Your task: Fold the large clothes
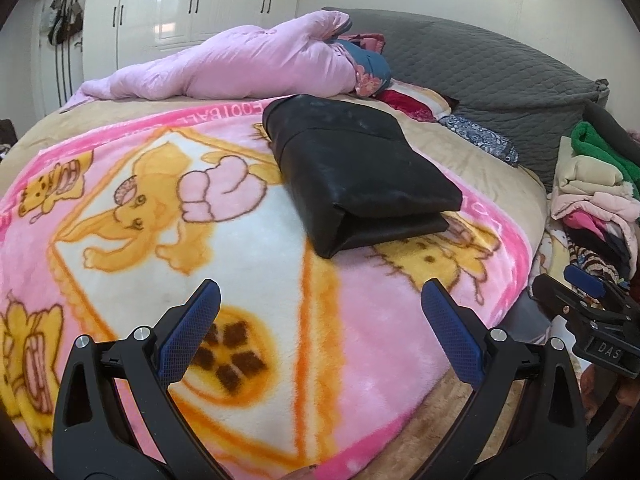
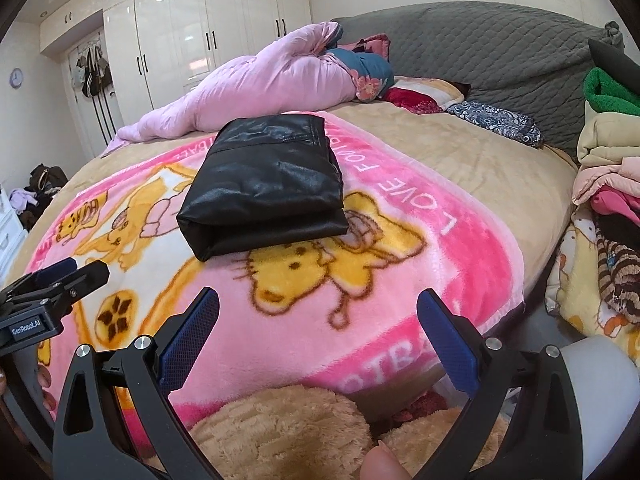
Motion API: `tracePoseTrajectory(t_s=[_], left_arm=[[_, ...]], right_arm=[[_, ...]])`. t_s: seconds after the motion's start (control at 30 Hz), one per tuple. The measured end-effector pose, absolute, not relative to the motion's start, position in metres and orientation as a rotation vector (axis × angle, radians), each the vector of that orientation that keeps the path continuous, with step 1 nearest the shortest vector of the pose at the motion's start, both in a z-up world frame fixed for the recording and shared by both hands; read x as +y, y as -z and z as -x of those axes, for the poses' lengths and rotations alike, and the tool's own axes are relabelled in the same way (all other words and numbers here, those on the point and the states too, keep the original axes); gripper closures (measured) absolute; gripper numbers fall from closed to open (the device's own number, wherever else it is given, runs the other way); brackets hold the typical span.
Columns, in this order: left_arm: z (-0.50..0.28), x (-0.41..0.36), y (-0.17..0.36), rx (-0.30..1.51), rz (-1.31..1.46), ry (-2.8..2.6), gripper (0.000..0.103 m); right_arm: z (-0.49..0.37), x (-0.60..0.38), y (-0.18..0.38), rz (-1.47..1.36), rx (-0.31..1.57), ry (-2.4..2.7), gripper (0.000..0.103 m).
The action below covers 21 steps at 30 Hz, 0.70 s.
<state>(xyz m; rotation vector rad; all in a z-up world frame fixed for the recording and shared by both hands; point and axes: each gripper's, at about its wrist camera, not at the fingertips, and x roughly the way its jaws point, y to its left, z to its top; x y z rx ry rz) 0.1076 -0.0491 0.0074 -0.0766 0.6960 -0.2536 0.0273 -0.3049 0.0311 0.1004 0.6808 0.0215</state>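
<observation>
Folded black garment [image 1: 356, 172] lying flat on the pink cartoon blanket [image 1: 248, 248], near the middle of the bed [image 1: 492, 164]. Shiny, like leather, doubled over into a thick block with the fold facing the cameras. Resting partly on a yellow cat picture in the right wrist view [image 2: 264, 184].

Left gripper [image 1: 320, 300] hanging over the near part of the blanket, fingers spread wide, nothing between them. Blue pads [image 1: 186, 336] on the inside of each finger. Well apart from the black garment — not touching it.

Right gripper [image 2: 318, 304] the same: fingers wide apart, holding nothing, low over the near edge of the blanket. Also seen off at the right edge of the left view [image 1: 588, 304], beside the bed.

Behind the garment, a long pink quilt [image 1: 240, 64] bunched up across the far side. Grey quilted headboard [image 1: 492, 64] beyond it. White wardrobe [image 2: 208, 28] against the back wall. Pile of folded clothes [image 2: 608, 176] stacked at the right — green on top, then cream, pink and darker ones below. Fuzzy tan fabric [image 2: 280, 432] right under the right gripper.
</observation>
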Motion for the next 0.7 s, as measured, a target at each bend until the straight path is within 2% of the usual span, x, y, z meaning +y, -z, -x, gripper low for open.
tracePoseTrajectory(t_s=[0.7], left_arm=[[-0.1062, -0.0436, -0.0146, 0.685, 0.088, 0.236, 0.009]], right_arm=[[-0.0267, -0.3009, -0.0333, -0.098, 0.674, -0.023, 0.004]])
